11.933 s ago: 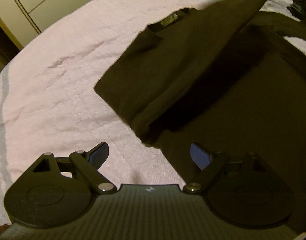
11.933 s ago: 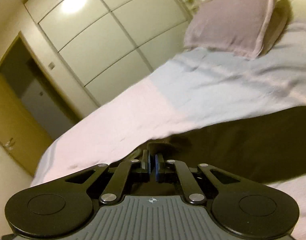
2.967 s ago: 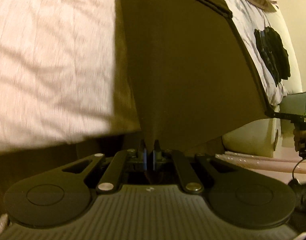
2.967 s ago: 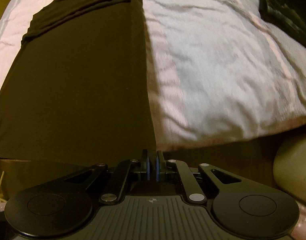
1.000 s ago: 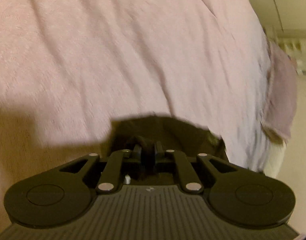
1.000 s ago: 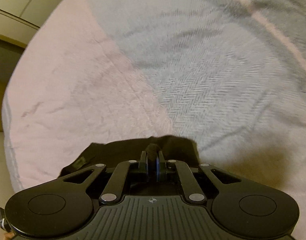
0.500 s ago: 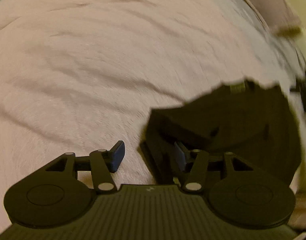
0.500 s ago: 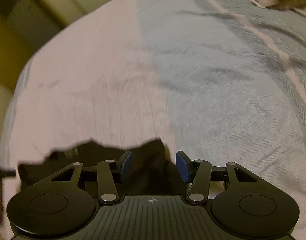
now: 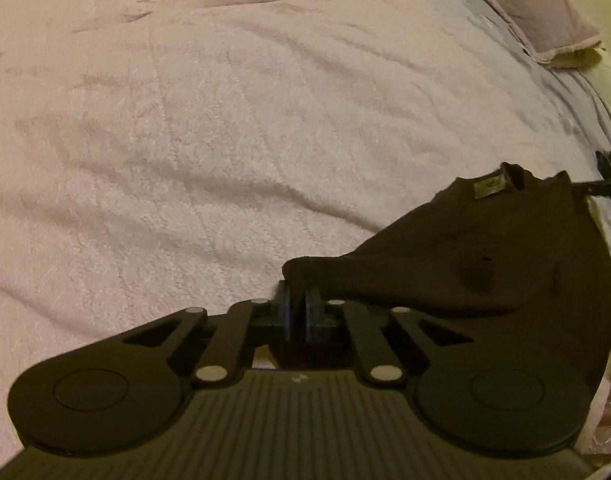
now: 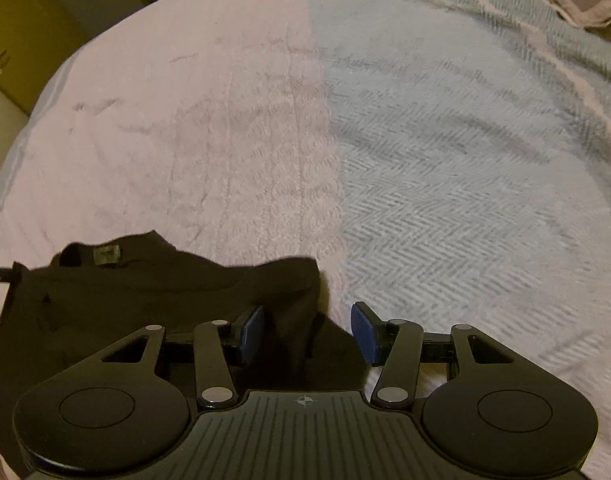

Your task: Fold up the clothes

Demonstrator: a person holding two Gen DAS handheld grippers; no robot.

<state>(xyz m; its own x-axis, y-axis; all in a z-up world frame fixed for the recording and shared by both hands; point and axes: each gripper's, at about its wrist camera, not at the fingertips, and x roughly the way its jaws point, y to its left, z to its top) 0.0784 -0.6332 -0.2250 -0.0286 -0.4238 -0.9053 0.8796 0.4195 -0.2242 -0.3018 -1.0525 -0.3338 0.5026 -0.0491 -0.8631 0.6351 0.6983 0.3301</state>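
A dark folded shirt with a small neck label lies on the pink bedspread. My left gripper is shut on the shirt's near left corner, and the cloth bunches up over its fingertips. In the right wrist view the same shirt lies at the lower left, label on top. My right gripper stands open over the shirt's right corner. A fold of cloth lies between its blue pads, and they do not press on it.
The bed cover is pink on one side and blue-grey herringbone on the other. A mauve pillow lies at the head of the bed. A wardrobe and a doorway stand beyond the bed's rounded far-left edge.
A second ago both grippers were shut on the shirt. Both then opened. The left has since shifted sideways and shut on the shirt's corner; the right stays open and has sunk closer to the cloth.
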